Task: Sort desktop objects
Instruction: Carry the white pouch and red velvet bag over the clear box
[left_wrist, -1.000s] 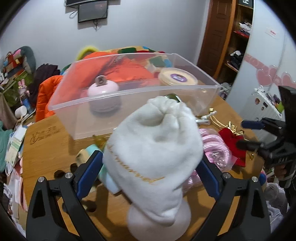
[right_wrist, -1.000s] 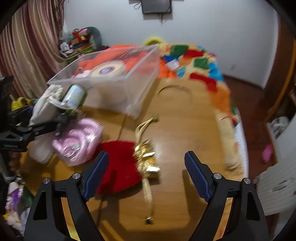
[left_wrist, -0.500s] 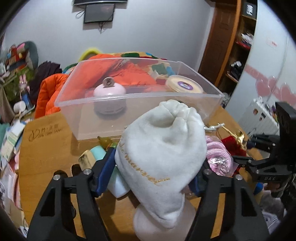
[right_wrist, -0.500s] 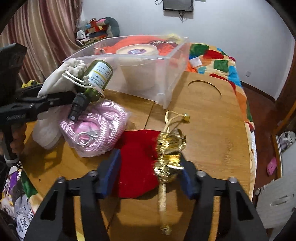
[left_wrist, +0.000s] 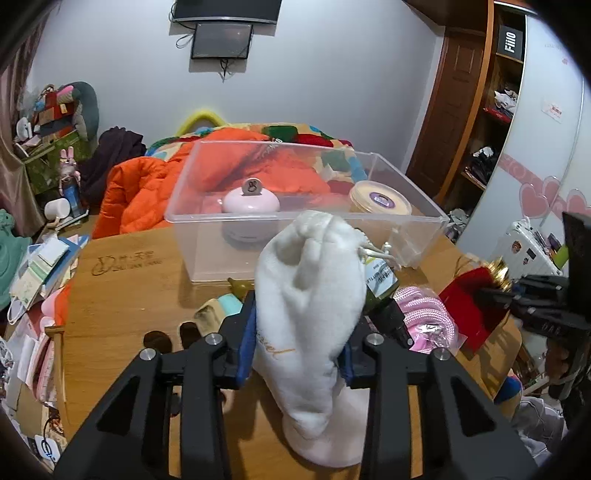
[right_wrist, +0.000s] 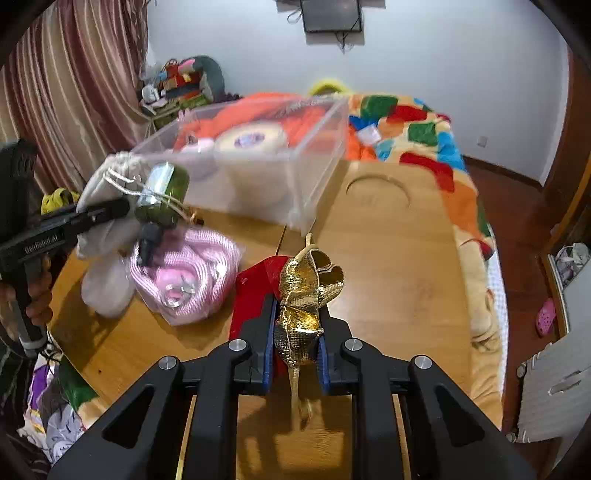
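At the left of the left wrist view we see our left claw (left_wrist: 299, 347) pinched on a white drawstring pouch (left_wrist: 310, 310), its blue pads pressed into the cloth on both sides. The pouch stands tall between the fingers, long axis running from its fat base near the camera up to its gathered neck, which points toward the clear plastic bin (left_wrist: 207, 221); gold script runs along its lower flank but we cannot read it. Against the pouch's right side hangs a dark green bottle (left_wrist: 380, 291), tangled in the white cords, tilted with its black cap down and toward us; its label carries small print too fine to make out. The bin sits on the wooden table (left_wrist: 122, 280), which bears a burnt-in logo with Chinese characters. Inside the bin are a pink lidded pot (left_wrist: 251, 203) at the left and a round cream tub with a purple sticker (left_wrist: 380, 199) at the right. Right of the bottle lies a bagged pink rope coil (right_wrist: 192, 273). Farther right, our right claw (right_wrist: 297, 332) is narrowed on a red pouch with a gold gathered neck (right_wrist: 306, 288), neck pointing up and away, gold cord dangling below.
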